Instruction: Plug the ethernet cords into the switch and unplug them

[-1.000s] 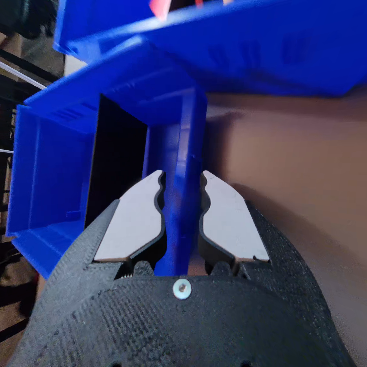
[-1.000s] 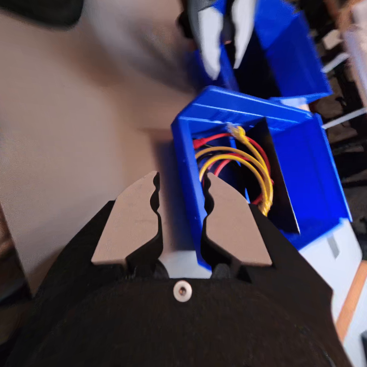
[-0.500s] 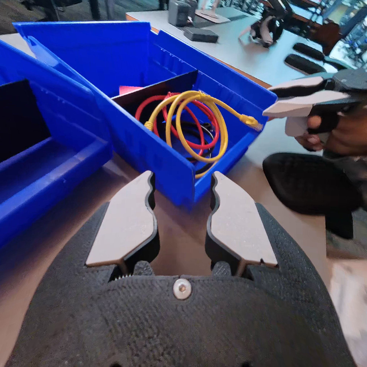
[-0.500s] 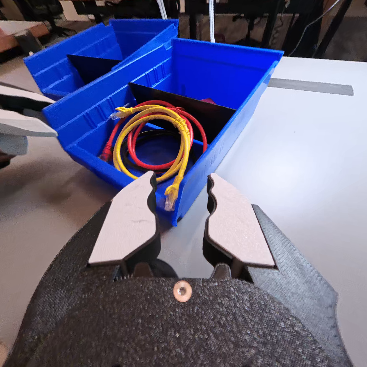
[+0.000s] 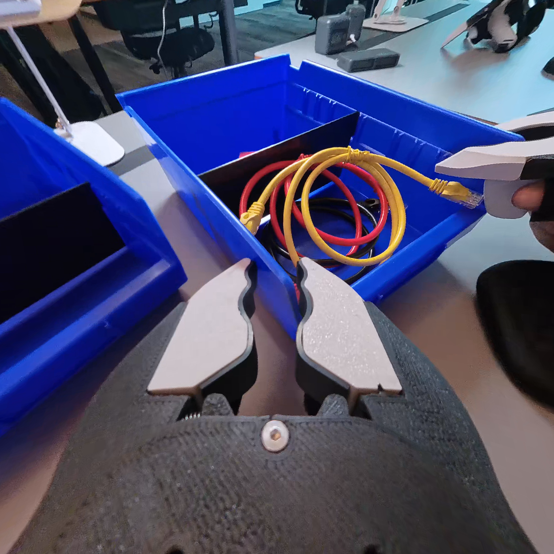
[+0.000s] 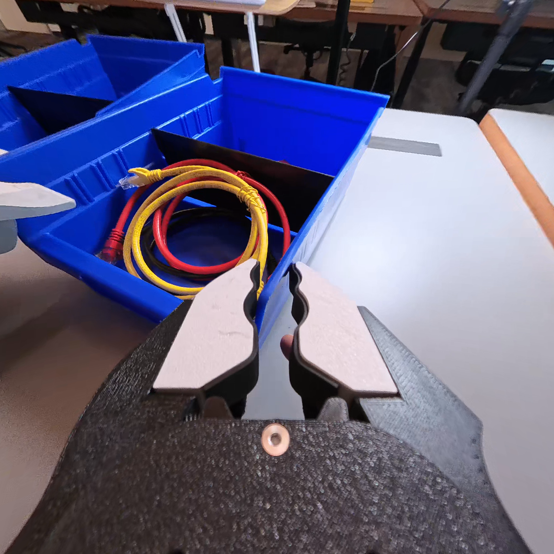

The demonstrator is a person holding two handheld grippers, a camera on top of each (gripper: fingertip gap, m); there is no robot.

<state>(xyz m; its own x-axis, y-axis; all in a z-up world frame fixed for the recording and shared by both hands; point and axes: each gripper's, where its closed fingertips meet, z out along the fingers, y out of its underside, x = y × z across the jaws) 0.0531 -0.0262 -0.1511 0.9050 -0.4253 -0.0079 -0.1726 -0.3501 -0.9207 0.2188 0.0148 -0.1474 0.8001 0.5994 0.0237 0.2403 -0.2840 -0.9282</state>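
Observation:
A blue bin (image 5: pixel 209 126) (image 6: pixel 299 126) holds coiled ethernet cords: yellow (image 5: pixel 401 221) (image 6: pixel 260 227), red (image 5: pixel 380 204) (image 6: pixel 283 221) and black (image 5: pixel 338 201). A black divider (image 5: pixel 284 150) crosses the bin behind them. My left gripper (image 5: pixel 274 263) is shut on the bin's near left wall at the front corner. My right gripper (image 6: pixel 273 265) is shut on the bin's right wall at its front corner. One of its fingers (image 5: pixel 479 165) shows in the left wrist view, next to a yellow plug. No switch is in view.
A second blue bin (image 5: pixel 75 314) (image 6: pixel 60 69) stands close on the left. A white lamp base (image 5: pixel 90 144) stands behind it. Grey devices (image 5: pixel 338 33) lie on a far table. The table's wooden edge (image 6: pixel 515 174) is at the right. A black object (image 5: pixel 524 323) lies right.
Half a second ago both grippers stood open just before the cord bin. Both have moved forward, and their jaws have narrowed onto the bin's side walls.

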